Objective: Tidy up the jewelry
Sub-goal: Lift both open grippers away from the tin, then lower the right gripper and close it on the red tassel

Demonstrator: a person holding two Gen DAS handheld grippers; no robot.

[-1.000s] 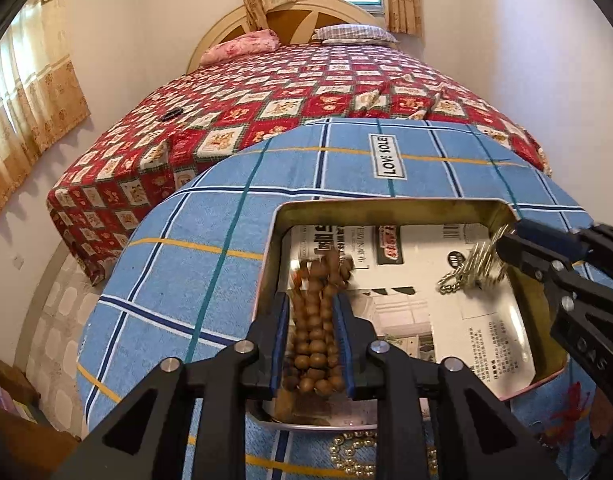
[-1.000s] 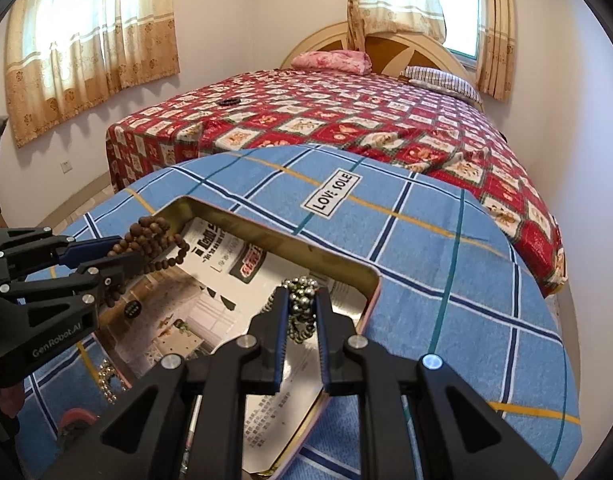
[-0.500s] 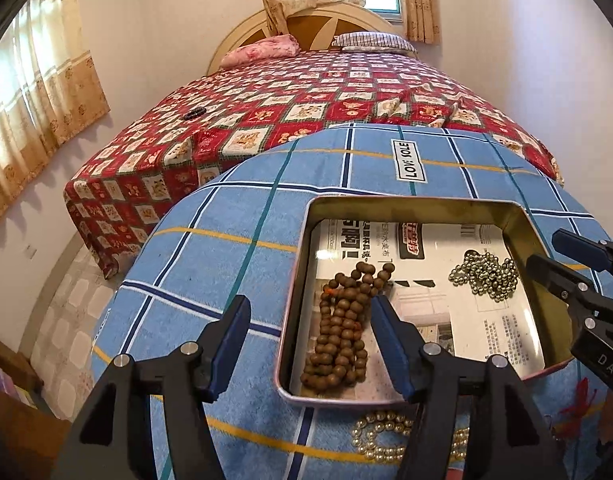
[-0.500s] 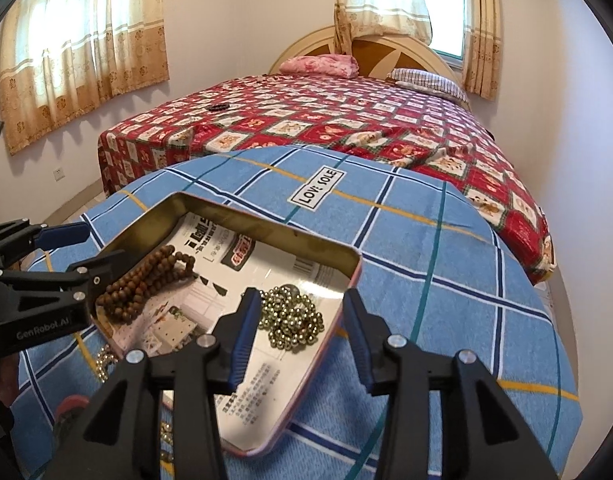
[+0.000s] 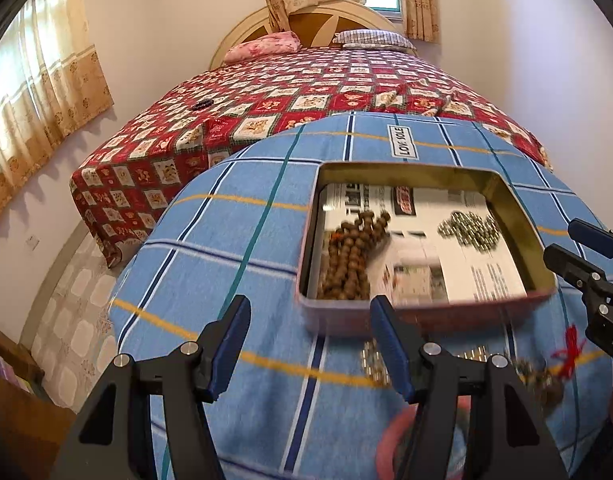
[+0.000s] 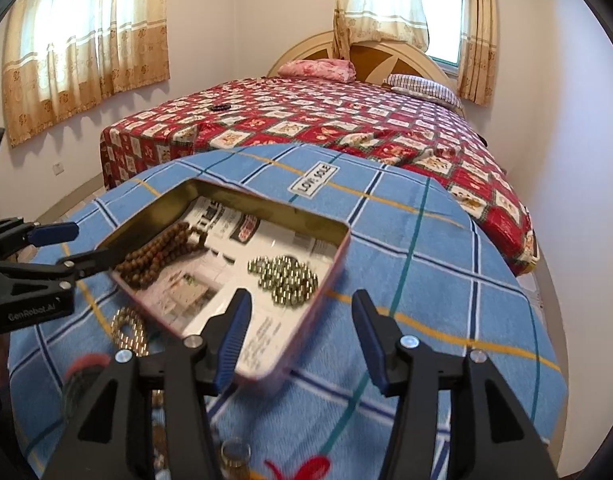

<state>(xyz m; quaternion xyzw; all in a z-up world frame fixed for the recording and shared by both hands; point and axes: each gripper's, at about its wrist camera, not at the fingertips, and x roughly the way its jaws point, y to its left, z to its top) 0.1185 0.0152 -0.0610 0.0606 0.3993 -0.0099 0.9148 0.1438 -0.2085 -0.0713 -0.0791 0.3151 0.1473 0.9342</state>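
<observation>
Tin (image 5: 518, 216) sits on the blue checked cloth, just ahead of both claws. Inside: wooden bead string (image 5: 348, 256) on left claw's side, metal bead chain (image 6: 284, 278) w/ the right. Left claw (image 5: 310, 346) apart, empty; right claw (image 6: 298, 334) apart, jaws just been opening, nothing between. Two pcs done. Left, by my guess: gold beads (image 6: 126, 330) & red-string piece (image 5: 568, 348) on cloth, nearer than the tin.
</observation>
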